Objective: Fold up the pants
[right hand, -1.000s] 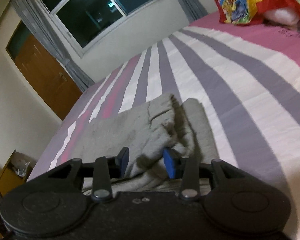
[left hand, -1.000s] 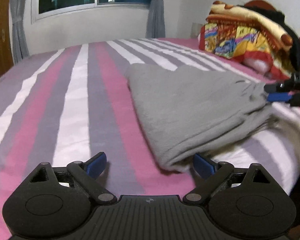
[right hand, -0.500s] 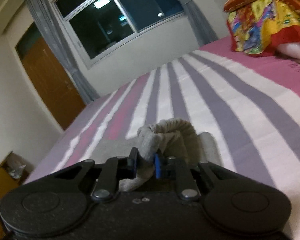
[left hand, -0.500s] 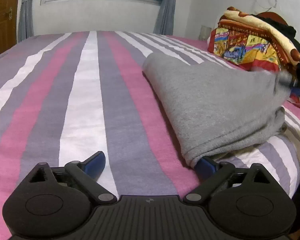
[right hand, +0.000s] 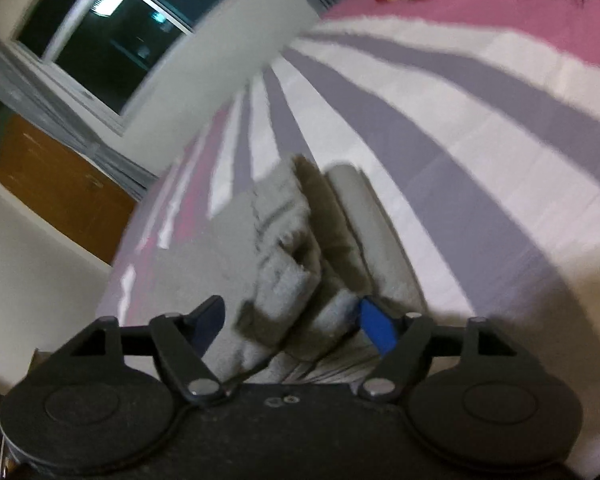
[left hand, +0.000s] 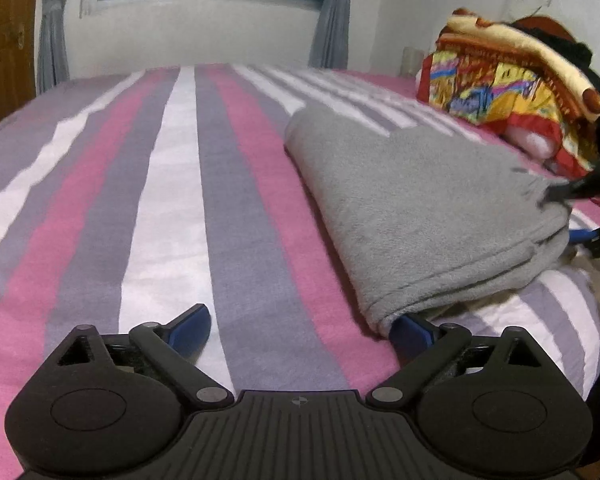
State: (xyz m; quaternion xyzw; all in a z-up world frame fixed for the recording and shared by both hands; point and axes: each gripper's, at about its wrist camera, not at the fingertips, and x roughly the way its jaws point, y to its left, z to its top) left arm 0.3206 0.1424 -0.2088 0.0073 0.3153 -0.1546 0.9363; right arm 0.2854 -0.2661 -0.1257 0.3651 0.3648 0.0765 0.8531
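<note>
Beyond the fingers of both grippers: striped bedspread (left hand: 172, 184), colourful folded blanket (left hand: 500, 88), window (right hand: 112, 20). Grey pants (left hand: 420, 208), folded, fleecy, long axis running away from left gripper (left hand: 300, 328); jaws wide, corner touching right finger. Right gripper (right hand: 292, 316): jaws opening, bunched cloth between them, unpressed.

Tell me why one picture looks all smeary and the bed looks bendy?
Right wrist view: motion blur smears the window and bed stripes, while the grey pants look only a little fuzzy. Left wrist view: mostly sharp, with blur only at the right edge near the right gripper. Both views: the fisheye lens curves the bed; it's dark outside, indoor light.
</note>
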